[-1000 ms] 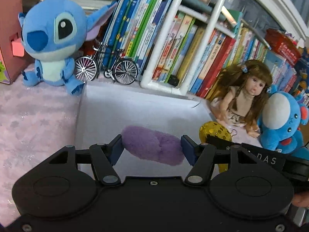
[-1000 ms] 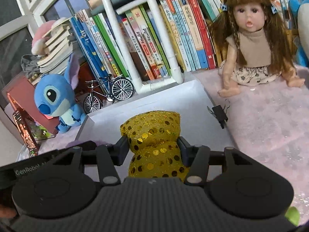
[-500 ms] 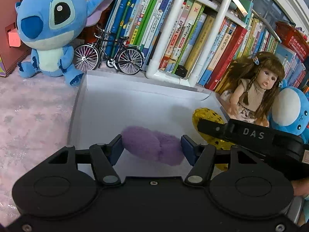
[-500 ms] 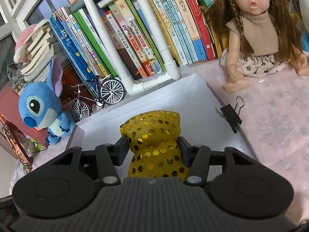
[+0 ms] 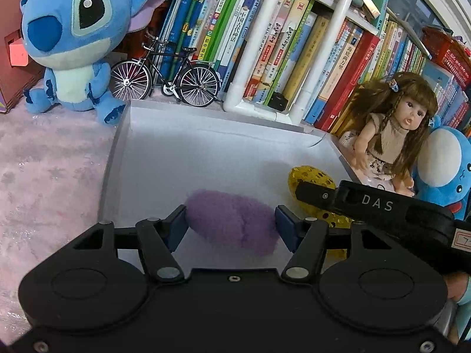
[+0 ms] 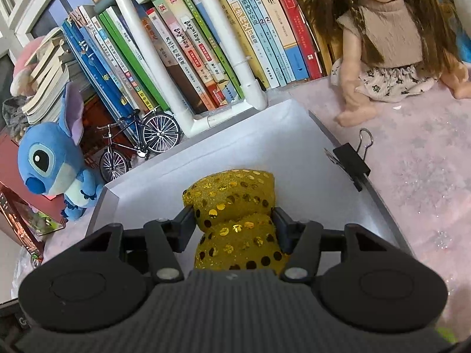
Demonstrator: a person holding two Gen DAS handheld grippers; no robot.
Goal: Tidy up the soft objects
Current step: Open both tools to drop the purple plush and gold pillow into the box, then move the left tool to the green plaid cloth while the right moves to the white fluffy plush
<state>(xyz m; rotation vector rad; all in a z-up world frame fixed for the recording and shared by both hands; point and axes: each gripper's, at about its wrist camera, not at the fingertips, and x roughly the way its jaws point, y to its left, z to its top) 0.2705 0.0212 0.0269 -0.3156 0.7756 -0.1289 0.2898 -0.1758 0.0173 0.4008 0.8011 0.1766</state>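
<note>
Two grippers, both low in frame over the white tray (image 5: 123,158). Left gripper (image 5: 231,225) is partway open, blue pads pressed on both ends of a purple fuzzy plush (image 5: 232,223), held over the tray floor at lower centre. Right gripper (image 6: 234,225) has its jaws opening; the gold sequin cushion (image 6: 235,220) sits between them, pads still touching its pinched waist, its bottom looks to be on the tray floor. In the left wrist view the right gripper enters from the lower right, gold cushion poking out beside it near the tray's right wall. Black binder clip (image 6: 351,163) is clamped on the tray's right rim. Beyond the tray: toy bicycle (image 5: 164,79) at centre, blue plush (image 5: 73,38) upper left, doll (image 5: 391,135) seated right on the pink mat (image 5: 44,161). Books (image 5: 265,44) on a white pipe shelf (image 5: 323,44) fill the back.
</note>
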